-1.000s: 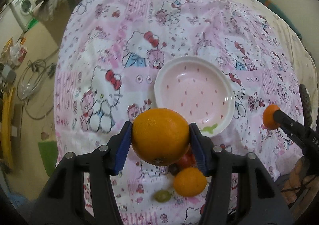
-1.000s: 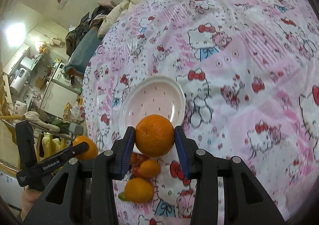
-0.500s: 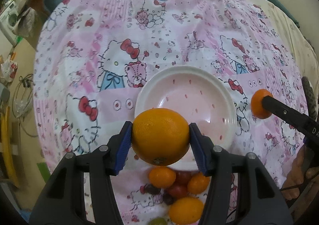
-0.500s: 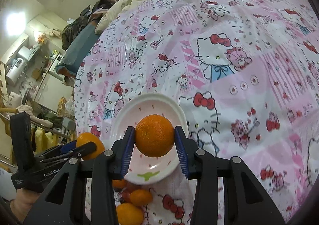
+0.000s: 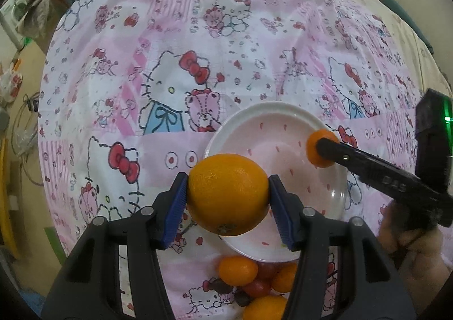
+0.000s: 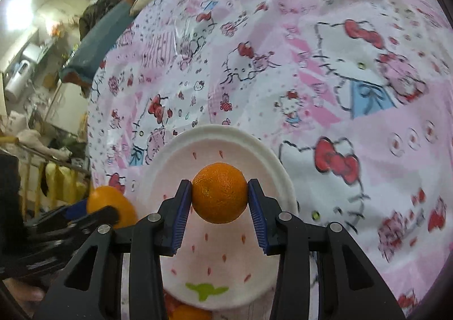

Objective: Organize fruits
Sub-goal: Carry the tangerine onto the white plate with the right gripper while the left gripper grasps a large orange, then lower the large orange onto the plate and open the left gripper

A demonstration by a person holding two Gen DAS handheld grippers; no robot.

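The left gripper (image 5: pixel 228 201) is clamped on a large orange (image 5: pixel 228 194), both blue pads pressed against its sides, and holds it above the near-left rim of the plate (image 5: pixel 338 192). The right gripper (image 6: pixel 220 203) is clamped on a smaller orange (image 6: pixel 220 193) and holds it over the plate's middle; in the left wrist view this gripper enters from the right, its fruit above the far-right part of the plate. The plate is white with a pink centre, small red marks and a green leaf motif near its close edge, and nothing rests on it. Just beyond the near rim lies a cluster of loose fruit (image 5: pixel 256 281): small oranges, red cherry tomatoes and dark grapes, partly hidden by the left gripper's fingers. Everything sits on a pink Hello Kitty cloth (image 5: pixel 175 70). White lettering on the right gripper's arm reads roughly "DAS" and is otherwise illegible; a green light (image 5: pixel 446 118) glows on its housing. Compared with half a second earlier, both grippers have advanced: the smaller orange has moved from outside the plate's rim to over its interior, and the plate appears larger in both views.
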